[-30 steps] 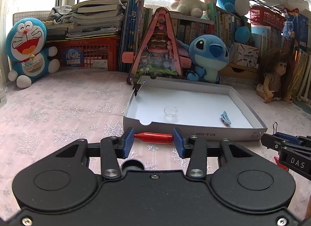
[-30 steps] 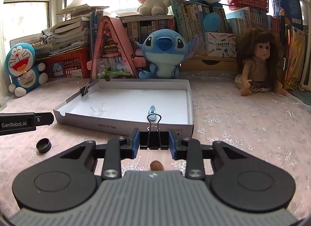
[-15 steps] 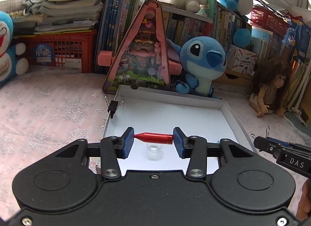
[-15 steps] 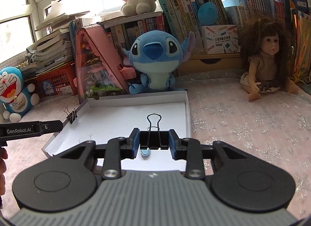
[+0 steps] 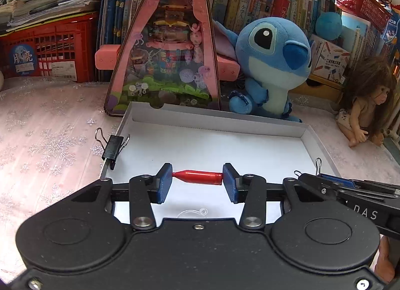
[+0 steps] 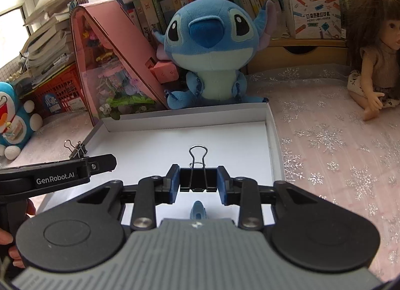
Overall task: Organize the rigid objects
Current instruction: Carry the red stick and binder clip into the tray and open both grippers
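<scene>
My left gripper (image 5: 197,180) is shut on a small red bullet-shaped piece (image 5: 198,177) and holds it over the white shallow box (image 5: 215,117). My right gripper (image 6: 198,182) is shut on a black binder clip (image 6: 198,180) over the same box (image 6: 190,119). A clear small dish (image 5: 192,213) lies in the box under the left gripper. A blue clip (image 6: 198,211) lies in the box under the right gripper. Another black binder clip (image 5: 112,146) is clamped on the box's left wall and shows in the right wrist view (image 6: 77,149) too.
A pink triangular toy house (image 5: 165,47) and a blue Stitch plush (image 5: 272,65) stand right behind the box. A doll (image 5: 362,105) sits at the right. A red crate (image 5: 47,47), books and a Doraemon plush (image 6: 15,120) line the back. The cloth is pink.
Both grippers have moved forward from in front of the box to over its inside, each keeping its object. The dish and the blue clip now lie beneath them.
</scene>
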A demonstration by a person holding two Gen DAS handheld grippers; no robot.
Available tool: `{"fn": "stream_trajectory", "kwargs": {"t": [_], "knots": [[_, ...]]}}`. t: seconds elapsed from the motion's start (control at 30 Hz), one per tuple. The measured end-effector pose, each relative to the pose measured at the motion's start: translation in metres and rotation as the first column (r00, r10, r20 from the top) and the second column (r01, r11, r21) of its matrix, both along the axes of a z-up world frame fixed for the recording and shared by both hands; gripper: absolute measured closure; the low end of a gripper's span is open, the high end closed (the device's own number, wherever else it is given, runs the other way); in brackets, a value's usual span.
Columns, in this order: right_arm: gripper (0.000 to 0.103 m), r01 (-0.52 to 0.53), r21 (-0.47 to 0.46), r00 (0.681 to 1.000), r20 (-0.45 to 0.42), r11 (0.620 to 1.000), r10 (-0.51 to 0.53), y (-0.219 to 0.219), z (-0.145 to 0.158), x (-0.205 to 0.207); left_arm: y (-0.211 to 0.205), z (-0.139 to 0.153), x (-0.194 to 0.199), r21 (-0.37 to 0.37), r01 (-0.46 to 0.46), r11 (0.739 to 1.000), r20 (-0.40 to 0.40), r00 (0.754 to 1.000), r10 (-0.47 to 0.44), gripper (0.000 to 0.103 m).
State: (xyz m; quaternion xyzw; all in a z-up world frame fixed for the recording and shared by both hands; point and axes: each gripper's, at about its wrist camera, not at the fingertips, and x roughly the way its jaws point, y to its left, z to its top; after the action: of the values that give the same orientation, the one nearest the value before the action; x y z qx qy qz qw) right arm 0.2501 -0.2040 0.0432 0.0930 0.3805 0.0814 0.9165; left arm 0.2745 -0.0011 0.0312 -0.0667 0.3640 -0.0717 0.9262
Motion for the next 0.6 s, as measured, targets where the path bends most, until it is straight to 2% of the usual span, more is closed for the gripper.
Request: {"fn": "stream_trajectory", "kwargs": {"t": [0.13, 0.37, 0.6], "knots": [[0.066, -0.003, 0.008, 1.000, -0.011, 1.000, 0.003, 0.002, -0.013, 0.006, -0.008, -0.013, 0.006, 0.042, 0.011, 0.999, -0.004, 1.000, -0.011, 0.061], [0.066, -0.029, -0.051, 1.000, 0.005, 0.998, 0.029, 0.012, -0.023, 0.008, -0.014, -0.026, 0.006, 0.104, 0.018, 0.994, 0.017, 1.000, -0.020, 0.061], [0.066, -0.049, -0.102, 0.999, 0.018, 0.994, 0.051, 0.021, -0.027, 0.007, -0.015, -0.028, 0.006, 0.116, 0.023, 0.993, 0.038, 0.999, -0.028, 0.061]]}}
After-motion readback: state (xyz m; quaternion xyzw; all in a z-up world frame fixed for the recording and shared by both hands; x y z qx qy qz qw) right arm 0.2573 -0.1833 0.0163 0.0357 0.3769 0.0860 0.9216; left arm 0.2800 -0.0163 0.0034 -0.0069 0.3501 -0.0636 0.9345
